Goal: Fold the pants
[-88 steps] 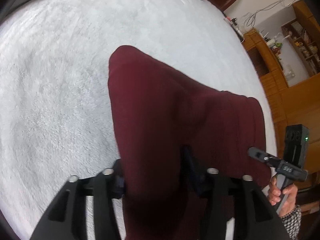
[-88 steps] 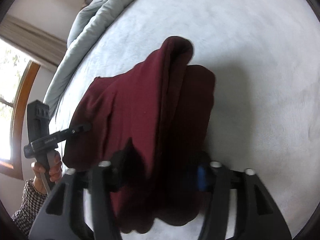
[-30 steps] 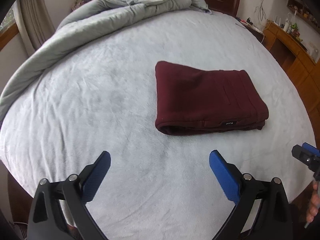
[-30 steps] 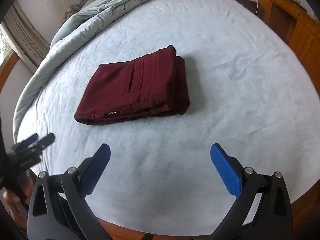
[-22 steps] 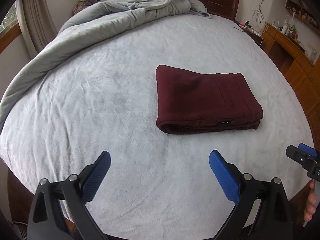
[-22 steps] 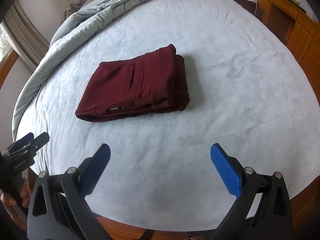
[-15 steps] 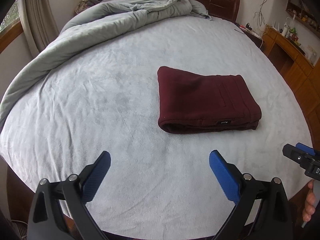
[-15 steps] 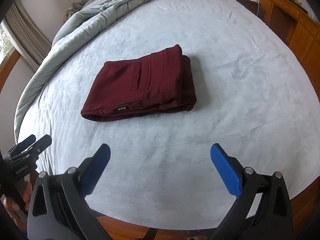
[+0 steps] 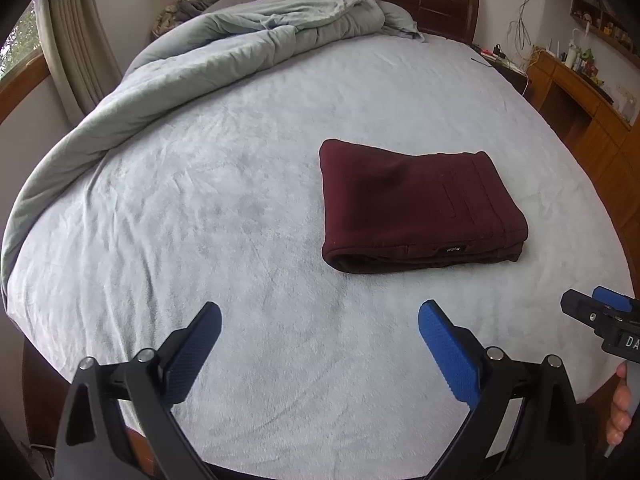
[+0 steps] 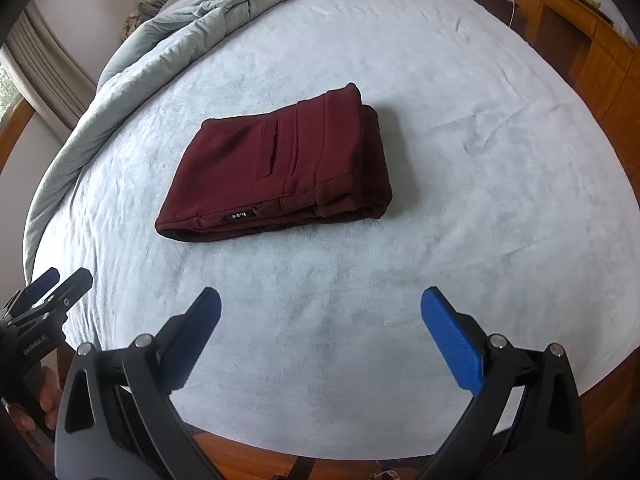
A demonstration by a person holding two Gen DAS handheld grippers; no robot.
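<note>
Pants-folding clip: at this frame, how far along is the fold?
Done: the maroon pants lie as a compact multi-layer rectangle on the bed sheet, back pocket up, edges roughly stacked. In hand: nothing; the left claw and right claw both hang open, short of the pants and apart from them. Left: apparently nothing, unless the slightly offset layers at the waistband end need squaring.

Small black tag [image 10: 238, 215] on near edge of folded pants [image 10: 280, 168], lettering too small to read, "DA" on right gripper [image 9: 600, 312] body
</note>
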